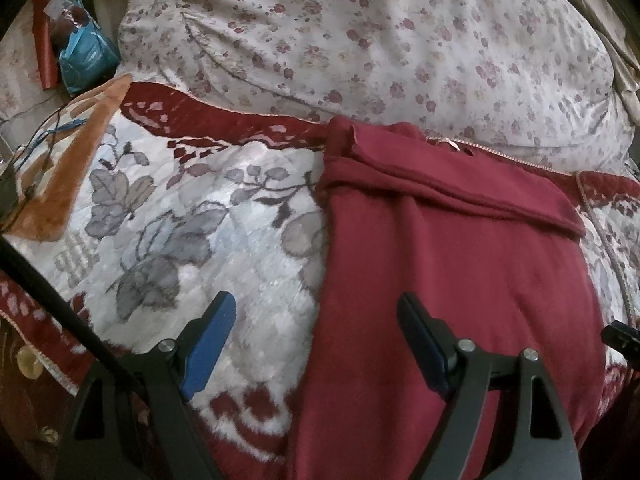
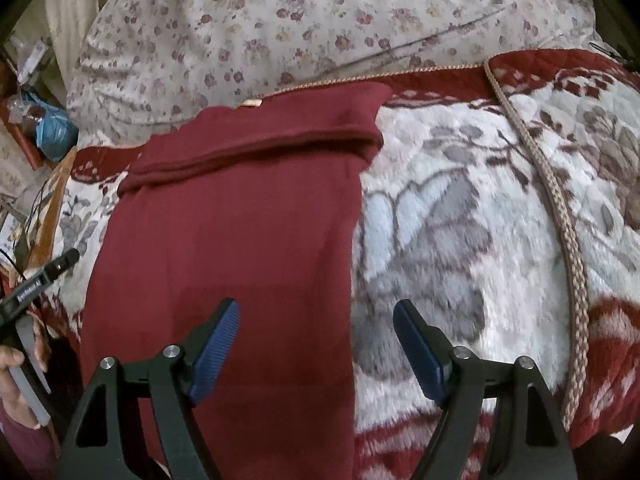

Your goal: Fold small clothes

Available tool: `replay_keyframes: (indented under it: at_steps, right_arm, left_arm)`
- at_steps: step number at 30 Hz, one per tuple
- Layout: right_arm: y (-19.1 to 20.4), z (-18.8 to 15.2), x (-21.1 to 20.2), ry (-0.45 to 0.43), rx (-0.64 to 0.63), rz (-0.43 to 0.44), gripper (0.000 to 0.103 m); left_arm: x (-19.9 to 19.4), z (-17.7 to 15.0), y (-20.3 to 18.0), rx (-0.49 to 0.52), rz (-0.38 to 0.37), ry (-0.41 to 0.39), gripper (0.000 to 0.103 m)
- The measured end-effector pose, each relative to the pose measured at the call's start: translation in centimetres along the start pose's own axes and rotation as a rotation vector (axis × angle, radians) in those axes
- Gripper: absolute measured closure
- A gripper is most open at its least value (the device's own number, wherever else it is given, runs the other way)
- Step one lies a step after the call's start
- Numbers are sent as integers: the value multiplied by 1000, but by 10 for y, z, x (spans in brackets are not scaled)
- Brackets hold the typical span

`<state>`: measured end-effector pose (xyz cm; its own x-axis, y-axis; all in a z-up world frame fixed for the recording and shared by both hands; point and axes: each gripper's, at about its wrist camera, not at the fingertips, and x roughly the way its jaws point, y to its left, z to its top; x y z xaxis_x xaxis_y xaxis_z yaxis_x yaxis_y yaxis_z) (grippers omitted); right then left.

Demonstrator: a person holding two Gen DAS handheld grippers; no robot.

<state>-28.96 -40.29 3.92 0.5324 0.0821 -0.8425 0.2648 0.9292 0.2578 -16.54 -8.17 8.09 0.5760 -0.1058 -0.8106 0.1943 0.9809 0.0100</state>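
Observation:
A dark red garment [image 1: 452, 264] lies flat on a floral blanket [image 1: 200, 216], folded into a long strip with a folded-over band at its far end. My left gripper [image 1: 316, 320] is open and empty, straddling the garment's left edge near its near end. In the right wrist view the same garment [image 2: 236, 240] fills the left half. My right gripper [image 2: 316, 324] is open and empty, straddling the garment's right edge. The left gripper's tip [image 2: 60, 264] shows at the far left of the right wrist view, held by a hand.
A floral pillow or duvet [image 1: 380, 40] lies behind the blanket. An orange cloth [image 1: 76, 152] and cables lie at the left. A blue bag [image 1: 86, 56] and red items sit at the far left. A braided trim [image 2: 560, 216] runs down the blanket on the right.

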Motion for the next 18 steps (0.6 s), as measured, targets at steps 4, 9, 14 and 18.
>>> replay_keyframes:
  at_steps: [4, 9, 14, 18]
  right_arm:
    - [-2, -11, -4, 15, -13, 4, 19]
    - [4, -24, -7, 39, -56, 8, 19]
    - [9, -38, -9, 67, -86, 23, 19]
    - [11, -52, -5, 107, -120, 25, 19]
  left_arm:
    - [-8, -8, -2, 27, 10, 0, 21]
    - [-14, -21, 0, 37, 8, 14, 21]
    - [-16, -40, 11, 29, -7, 45, 21]
    - [-16, -50, 22, 6, -22, 59, 21]
